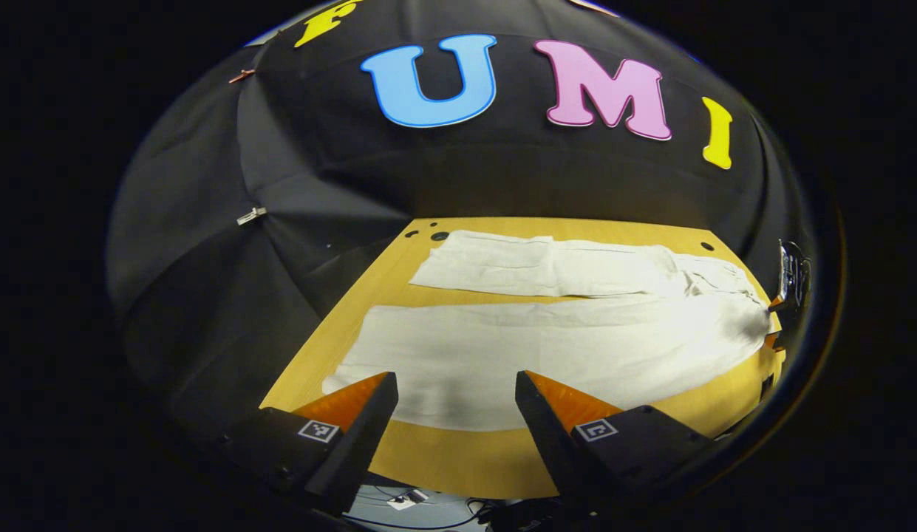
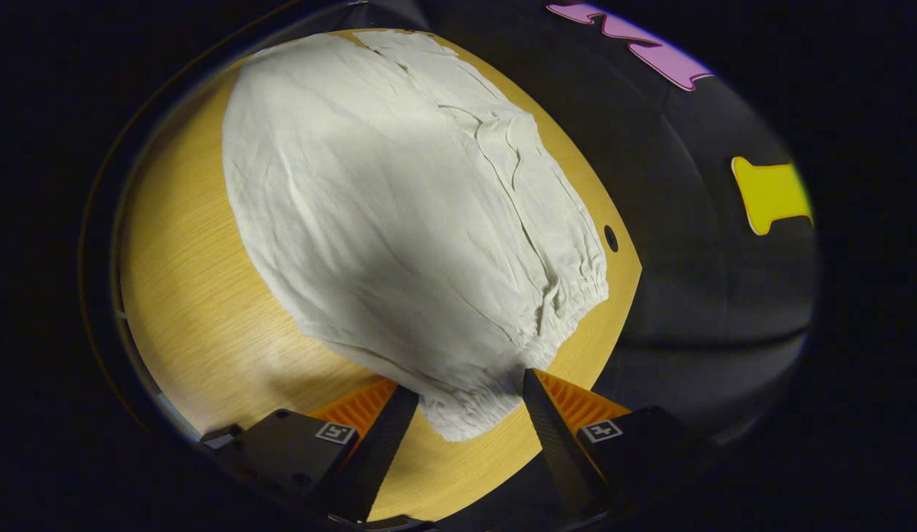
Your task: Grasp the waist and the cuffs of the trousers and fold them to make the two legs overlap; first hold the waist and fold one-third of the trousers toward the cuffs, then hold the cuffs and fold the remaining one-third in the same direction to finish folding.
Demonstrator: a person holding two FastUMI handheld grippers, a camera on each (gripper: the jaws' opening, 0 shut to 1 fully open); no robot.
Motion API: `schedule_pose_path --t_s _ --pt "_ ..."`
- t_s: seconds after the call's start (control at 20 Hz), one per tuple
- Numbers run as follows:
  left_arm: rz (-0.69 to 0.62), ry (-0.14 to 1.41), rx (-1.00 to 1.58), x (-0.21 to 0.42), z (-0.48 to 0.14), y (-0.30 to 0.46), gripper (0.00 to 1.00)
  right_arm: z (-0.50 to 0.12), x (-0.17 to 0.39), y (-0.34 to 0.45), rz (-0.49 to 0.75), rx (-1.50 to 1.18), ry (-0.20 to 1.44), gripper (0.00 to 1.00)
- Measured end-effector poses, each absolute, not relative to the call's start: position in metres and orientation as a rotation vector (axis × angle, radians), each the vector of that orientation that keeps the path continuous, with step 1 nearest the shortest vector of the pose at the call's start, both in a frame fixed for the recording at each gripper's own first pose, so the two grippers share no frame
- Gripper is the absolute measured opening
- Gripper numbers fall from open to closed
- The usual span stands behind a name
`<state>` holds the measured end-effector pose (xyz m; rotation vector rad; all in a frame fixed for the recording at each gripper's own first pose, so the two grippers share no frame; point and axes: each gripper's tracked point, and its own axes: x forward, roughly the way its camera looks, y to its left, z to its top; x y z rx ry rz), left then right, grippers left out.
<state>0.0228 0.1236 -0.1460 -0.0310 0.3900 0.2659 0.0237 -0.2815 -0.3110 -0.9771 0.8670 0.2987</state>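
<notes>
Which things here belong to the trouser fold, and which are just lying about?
Job:
- trousers, spread flat, legs apart
- waist, lying between the right gripper fingers
- near leg cuff, ahead of the left gripper, which is open
- table

Lying about:
- clip on the booth wall
- cables below the table edge

Wooden counter (image 1: 458,458), light grain, small dark holes near the far edge at 11 and 1 o'clock. Pale trousers (image 1: 547,347) lie flat directly on it, legs spread apart toward 9 o'clock, gathered waist toward 3 o'clock near the counter's edge.
</notes>
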Motion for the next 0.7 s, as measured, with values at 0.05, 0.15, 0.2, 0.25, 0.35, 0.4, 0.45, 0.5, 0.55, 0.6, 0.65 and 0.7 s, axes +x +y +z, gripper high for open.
schedule_pose_path --t_s 0.05,0.15,0.2,0.25,0.35,0.4,0.45,0.5,0.55,0.6,0.65,0.7 --pt "0.282 0.397 -0.032 0.02 -0.151 0.129 1.0 -0.313 0.025 -0.278 0.304 -1.012 0.86 0.94" --pt "0.307 0.42 -0.039 0.013 -0.163 0.137 1.0 -0.323 0.025 -0.271 0.323 -1.094 0.867 0.83" --pt "0.319 0.43 -0.041 0.008 -0.168 0.142 1.0 -0.324 0.025 -0.27 0.32 -1.16 0.855 0.49" --pt "0.33 0.433 -0.042 0.004 -0.17 0.147 0.99 -0.328 0.026 -0.268 0.331 -1.207 0.847 0.36" --pt "0.346 0.438 -0.041 -0.002 -0.174 0.155 0.99 -0.328 0.026 -0.268 0.314 -1.282 0.827 0.26" --pt "0.353 0.44 -0.04 -0.006 -0.176 0.16 0.99 -0.329 0.028 -0.269 0.308 -1.296 0.825 0.16" --pt "0.36 0.446 -0.037 -0.009 -0.178 0.165 0.99 -0.328 0.026 -0.269 0.309 -1.283 0.839 0.13" --pt "0.369 0.452 -0.032 -0.013 -0.181 0.171 0.99 -0.332 0.028 -0.27 0.312 -1.232 0.863 0.11" --pt "0.374 0.455 -0.025 -0.016 -0.183 0.177 0.99 -0.329 0.025 -0.269 0.318 -1.184 0.895 0.09" --pt "0.373 0.457 -0.013 -0.017 -0.185 0.182 0.99 -0.33 0.026 -0.268 0.339 -1.164 0.911 0.08" --pt "0.373 0.456 0.011 -0.018 -0.187 0.189 0.99 -0.33 0.025 -0.268 0.356 -1.166 0.921 0.06" --pt "0.37 0.449 0.045 -0.018 -0.188 0.196 0.99 -0.33 0.024 -0.266 0.379 -1.187 0.917 0.06"
